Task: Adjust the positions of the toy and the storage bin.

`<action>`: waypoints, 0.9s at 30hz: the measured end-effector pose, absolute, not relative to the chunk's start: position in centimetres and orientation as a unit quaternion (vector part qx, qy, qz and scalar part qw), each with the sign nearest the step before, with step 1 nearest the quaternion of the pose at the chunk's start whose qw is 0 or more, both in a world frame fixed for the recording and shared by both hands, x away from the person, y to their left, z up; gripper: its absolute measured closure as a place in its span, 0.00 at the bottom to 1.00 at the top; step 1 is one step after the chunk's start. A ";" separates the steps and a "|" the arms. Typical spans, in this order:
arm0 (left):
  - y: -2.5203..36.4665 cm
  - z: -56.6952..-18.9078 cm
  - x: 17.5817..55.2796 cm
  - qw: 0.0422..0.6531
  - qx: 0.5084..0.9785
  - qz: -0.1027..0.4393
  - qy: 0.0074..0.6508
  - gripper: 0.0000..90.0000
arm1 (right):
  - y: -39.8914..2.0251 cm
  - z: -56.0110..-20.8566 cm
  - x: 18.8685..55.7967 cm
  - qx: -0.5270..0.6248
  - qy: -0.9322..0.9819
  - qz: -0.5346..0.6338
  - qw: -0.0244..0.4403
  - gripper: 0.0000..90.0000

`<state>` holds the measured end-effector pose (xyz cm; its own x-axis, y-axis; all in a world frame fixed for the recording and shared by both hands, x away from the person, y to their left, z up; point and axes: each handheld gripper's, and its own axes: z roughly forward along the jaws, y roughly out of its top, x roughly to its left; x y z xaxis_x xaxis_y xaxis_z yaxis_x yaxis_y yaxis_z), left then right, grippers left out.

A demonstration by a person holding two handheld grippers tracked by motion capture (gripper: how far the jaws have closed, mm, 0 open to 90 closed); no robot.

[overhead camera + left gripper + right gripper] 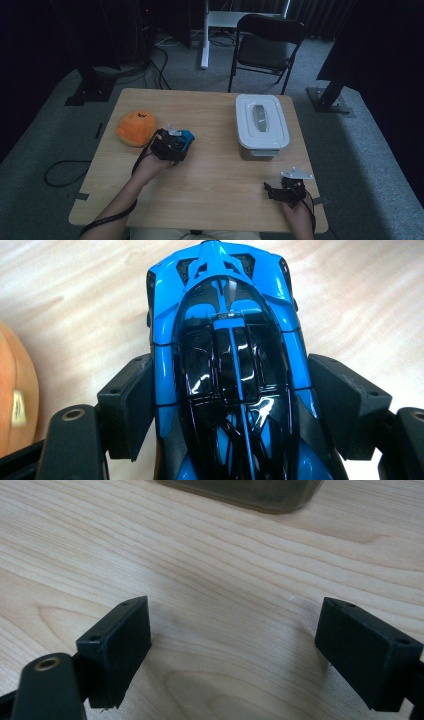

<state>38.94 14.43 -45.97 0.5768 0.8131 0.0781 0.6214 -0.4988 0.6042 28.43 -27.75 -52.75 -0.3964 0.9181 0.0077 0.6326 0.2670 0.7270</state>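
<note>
A blue and black toy car [225,340] sits between the jaws of my left gripper [230,405], and both pads press on its sides. In the high view the left gripper [176,142] holds the toy car [186,135] over the left middle of the wooden table [215,185], just right of an orange plush [136,128]. My right gripper [270,190] rests low at the table's front right. Its jaws stand wide open with only bare wood between them in the right gripper view [235,650].
A white lidded container [261,122] stands at the table's back right, and its lower edge [250,492] lies ahead of the right gripper. The orange plush [15,400] shows at the left edge of the left gripper view. A black folding chair [267,45] stands behind the table.
</note>
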 end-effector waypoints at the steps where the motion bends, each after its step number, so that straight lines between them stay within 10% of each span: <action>1: 14.7 -46.0 38.5 0.268 0.847 0.183 0.422 0.28 | -27.8 -52.8 28.4 0.506 0.767 0.333 0.215 0.16; 27: 21.9 -48.4 29.8 0.278 0.873 0.178 0.360 0.28 | -27.8 -52.8 28.5 0.507 0.766 0.333 0.215 0.16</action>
